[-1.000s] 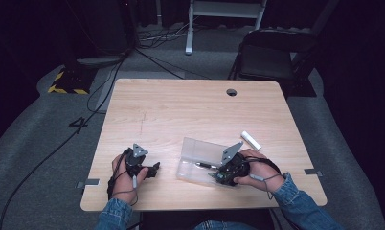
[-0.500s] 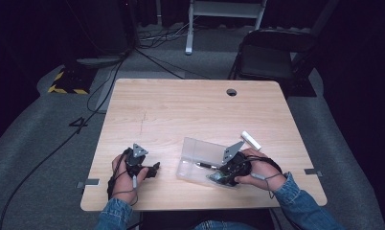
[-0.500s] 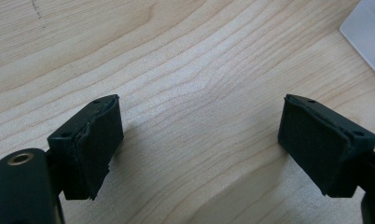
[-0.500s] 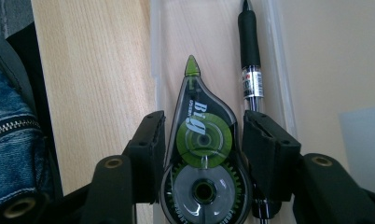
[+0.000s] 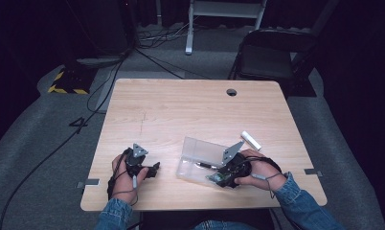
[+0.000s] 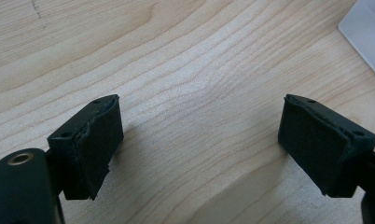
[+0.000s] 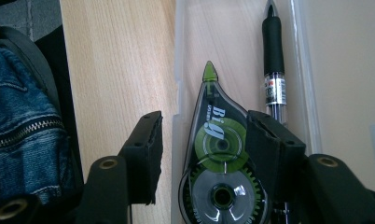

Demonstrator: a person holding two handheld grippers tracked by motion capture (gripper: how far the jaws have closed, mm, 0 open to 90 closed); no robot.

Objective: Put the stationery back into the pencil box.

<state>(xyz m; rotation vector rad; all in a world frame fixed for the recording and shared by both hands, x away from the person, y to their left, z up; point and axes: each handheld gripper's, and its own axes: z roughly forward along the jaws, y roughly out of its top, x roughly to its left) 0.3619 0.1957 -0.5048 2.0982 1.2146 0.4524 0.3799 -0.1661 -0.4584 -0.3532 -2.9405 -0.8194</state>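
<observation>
Having set the green correction tape dispenser (image 7: 220,172) inside the clear plastic case (image 5: 196,148) beside the black pen (image 7: 273,60), we have just been spreading our right gripper (image 7: 202,156) to free it, while our left gripper (image 6: 199,149) rests wide open, empty, left of that case.

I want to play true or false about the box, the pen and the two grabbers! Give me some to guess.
1. The pen lies inside the clear box. True.
2. The left gripper holds the pen. False: its jaws stand open over bare table.
3. The tape roller is green and clear. True.
4. The right gripper squeezes the tape roller tight. False: the roller lies between its jaws, but a gap shows at one jaw; they have just been opening.
5. The white stick is in the box. False: it lies on the table beside it.
</observation>
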